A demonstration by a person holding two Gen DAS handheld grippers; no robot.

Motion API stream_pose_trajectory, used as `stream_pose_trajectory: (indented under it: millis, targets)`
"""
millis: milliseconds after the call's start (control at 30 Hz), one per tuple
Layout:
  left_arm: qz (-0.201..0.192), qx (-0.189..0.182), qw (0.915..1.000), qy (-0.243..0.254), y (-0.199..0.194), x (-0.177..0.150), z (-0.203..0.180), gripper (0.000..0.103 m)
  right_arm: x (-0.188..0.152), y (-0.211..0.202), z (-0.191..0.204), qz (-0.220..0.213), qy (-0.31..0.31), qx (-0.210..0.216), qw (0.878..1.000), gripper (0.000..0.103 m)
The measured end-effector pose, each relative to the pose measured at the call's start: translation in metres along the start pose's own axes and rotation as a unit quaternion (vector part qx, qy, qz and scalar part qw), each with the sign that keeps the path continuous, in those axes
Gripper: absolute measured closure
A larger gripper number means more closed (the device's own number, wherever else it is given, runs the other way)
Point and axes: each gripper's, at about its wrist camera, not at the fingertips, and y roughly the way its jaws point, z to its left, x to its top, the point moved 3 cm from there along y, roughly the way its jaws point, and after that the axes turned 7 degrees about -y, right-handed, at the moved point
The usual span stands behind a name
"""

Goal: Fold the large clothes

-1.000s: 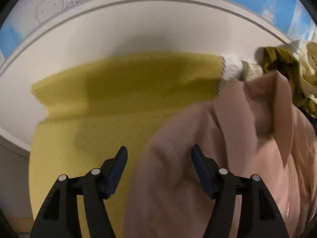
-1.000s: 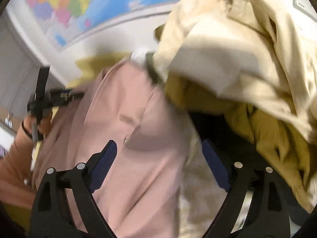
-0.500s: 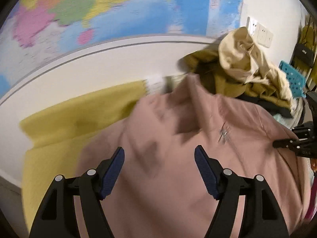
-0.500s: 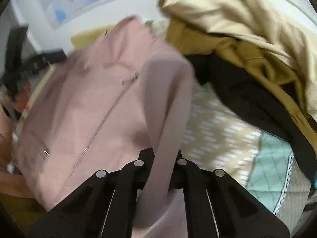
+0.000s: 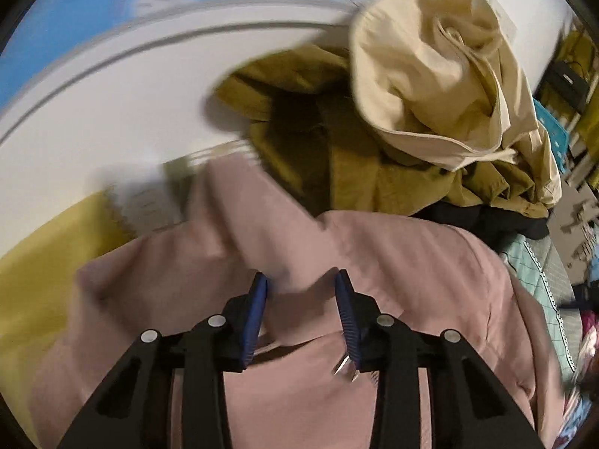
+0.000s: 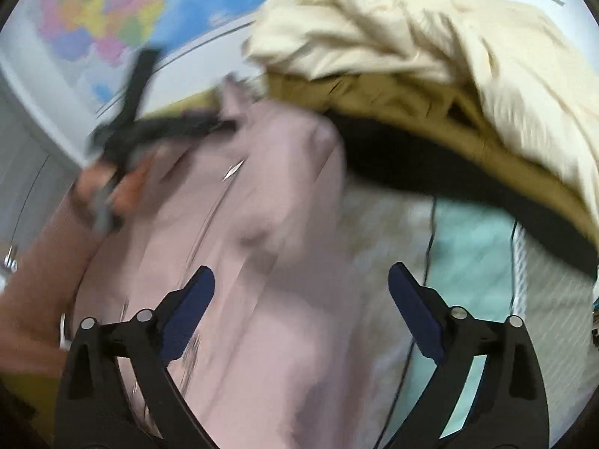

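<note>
Now | pink jacket (image 5: pixel 411 262) fold between left gripper (image 5: pixel 301 292) fingers | closing

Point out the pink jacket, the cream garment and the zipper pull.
pink jacket (image 5: pixel 411 262): left wrist view, upper front panel.
cream garment (image 5: pixel 430 75): left wrist view, bunched middle.
zipper pull (image 5: pixel 346 366): left wrist view, metal tab.

light: even, indoor, soft shadows | blur: heavy motion smear, right wrist worst | edges: fisheye bend, black corners

A world map (image 6: pixel 112 18) hangs on the white wall (image 5: pixel 123 112), and a blue crate (image 5: pixel 554 138) stands far right.
</note>
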Motion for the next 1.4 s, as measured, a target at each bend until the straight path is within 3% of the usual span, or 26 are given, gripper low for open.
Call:
stream_pose_trajectory:
  millis: [67,100,167,200,300,333,367,433,500,533,567,633,733,900,933,1000,1033,1067,1200,1300,1400]
  targets:
    - [0.000,0.006,0.9998,0.018,0.011,0.002,-0.013,0.067,-0.024,0.004,0.017,0.026,-0.014,-0.003,1.000,0.015]
    - [0.005,0.003,0.9995,0.030,0.015,0.000,-0.021,0.066,-0.033,0.012,0.022,0.046,-0.023,-0.014,0.999,0.025]
    - [-0.007,-0.004,0.9987,0.050,0.005,-0.007,-0.028,0.061,-0.045,0.021,0.021,0.080,-0.020,-0.020,0.996,0.098]
    - [-0.013,-0.004,0.9984,0.054,-0.001,-0.009,-0.029,0.060,-0.049,0.015,0.009,0.079,-0.002,-0.009,0.997,0.098]
    - [-0.042,-0.022,0.9978,0.045,-0.041,-0.020,-0.016,0.056,-0.035,-0.028,-0.018,0.014,0.036,-0.015,0.999,0.099]
    - [-0.064,-0.016,0.9970,0.040,-0.066,-0.027,-0.004,0.046,-0.028,-0.050,-0.031,-0.019,0.061,-0.008,0.998,0.099]
    - [-0.078,-0.008,0.9962,0.036,-0.082,-0.033,0.005,0.043,-0.022,-0.067,-0.041,-0.045,0.077,0.004,0.996,0.099]
    - [-0.103,0.009,0.9943,0.024,-0.113,-0.051,0.027,0.040,-0.017,-0.082,-0.062,-0.064,0.088,-0.026,0.994,0.098]
    - [-0.110,0.038,0.9932,0.008,-0.138,-0.075,0.053,0.039,-0.026,-0.078,-0.090,-0.033,0.102,-0.083,0.991,0.079]
    - [-0.110,0.054,0.9925,0.004,-0.146,-0.082,0.065,0.039,-0.032,-0.071,-0.099,-0.020,0.114,-0.091,0.989,0.053]
    - [-0.110,0.074,0.9912,0.001,-0.155,-0.095,0.077,0.039,-0.035,-0.064,-0.101,-0.016,0.123,-0.088,0.988,0.042]
    - [-0.102,0.104,0.9893,-0.011,-0.162,-0.122,0.093,0.038,-0.052,-0.065,-0.100,-0.032,0.140,-0.056,0.988,0.037]
    - [-0.095,0.116,0.9880,-0.035,-0.181,-0.161,0.125,0.034,-0.070,-0.076,-0.079,-0.046,0.126,-0.045,0.990,0.010]
    - [-0.099,0.114,0.9858,-0.073,-0.200,-0.201,0.148,0.032,-0.094,-0.069,-0.031,-0.017,0.067,-0.065,0.996,0.006]
    - [-0.100,0.113,0.9854,-0.079,-0.200,-0.207,0.148,0.031,-0.101,-0.062,-0.026,-0.001,0.056,-0.074,0.996,0.008]
    - [-0.096,0.112,0.9854,-0.085,-0.198,-0.214,0.149,0.031,-0.102,-0.043,-0.023,0.023,0.057,-0.063,0.996,0.050]
    - [-0.096,0.112,0.9853,-0.087,-0.197,-0.218,0.150,0.031,-0.102,-0.035,-0.025,0.033,0.075,-0.039,0.996,0.094]
    - [-0.095,0.112,0.9852,-0.088,-0.195,-0.219,0.148,0.031,-0.104,-0.039,-0.028,0.034,0.088,-0.025,0.995,0.099]
    - [-0.102,0.107,0.9847,-0.091,-0.204,-0.225,0.150,0.031,-0.079,-0.094,-0.013,-0.035,0.086,0.037,0.995,0.099]
    - [-0.116,0.103,0.9836,-0.091,-0.212,-0.222,0.147,0.031,-0.042,-0.138,0.022,-0.090,0.050,0.081,0.991,0.100]
    - [-0.135,0.080,0.9842,-0.081,-0.223,-0.216,0.134,0.031,-0.008,-0.144,0.057,-0.110,0.021,0.113,0.987,0.100]
